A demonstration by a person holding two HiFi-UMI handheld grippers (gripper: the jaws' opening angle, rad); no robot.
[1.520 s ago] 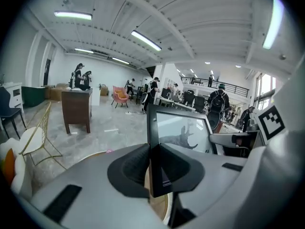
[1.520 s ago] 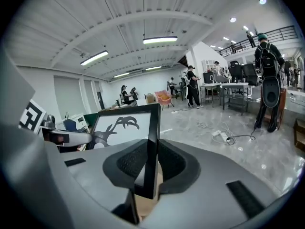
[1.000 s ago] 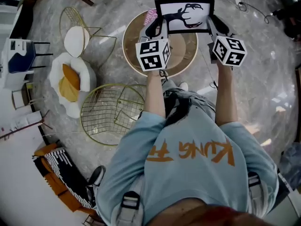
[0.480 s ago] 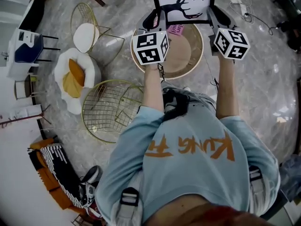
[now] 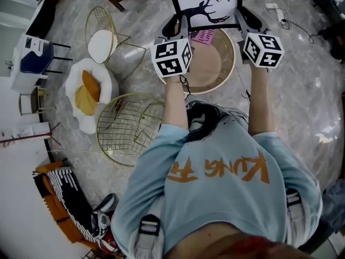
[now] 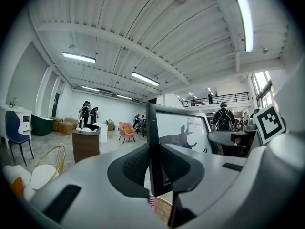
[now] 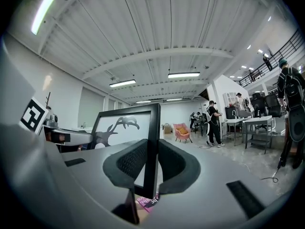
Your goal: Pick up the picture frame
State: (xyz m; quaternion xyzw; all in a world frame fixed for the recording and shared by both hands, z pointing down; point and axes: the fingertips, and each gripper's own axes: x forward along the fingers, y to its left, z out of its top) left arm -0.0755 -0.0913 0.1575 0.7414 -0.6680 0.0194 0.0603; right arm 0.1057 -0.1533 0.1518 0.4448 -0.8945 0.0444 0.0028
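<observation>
The picture frame (image 5: 207, 7) is black with a white picture of a dark antlered deer. It hangs upright above the round wooden table (image 5: 218, 72), held by both side edges. My left gripper (image 5: 180, 23) is shut on its left edge (image 6: 153, 142), the dark pads pressing both faces. My right gripper (image 5: 241, 19) is shut on the right edge (image 7: 151, 147) in the same way. A pink card (image 5: 204, 35) lies on the table below the frame.
Two gold wire chairs (image 5: 126, 128) (image 5: 102, 34) stand left of the table, with a white seat holding an orange cushion (image 5: 86, 93) between them. A cable and power strip (image 5: 277, 9) lie on the marble floor at right. People stand far off in the hall.
Both grippers have risen together with the frame, lifting it away from the table top. The pink card now shows below the frame's lower edge.
</observation>
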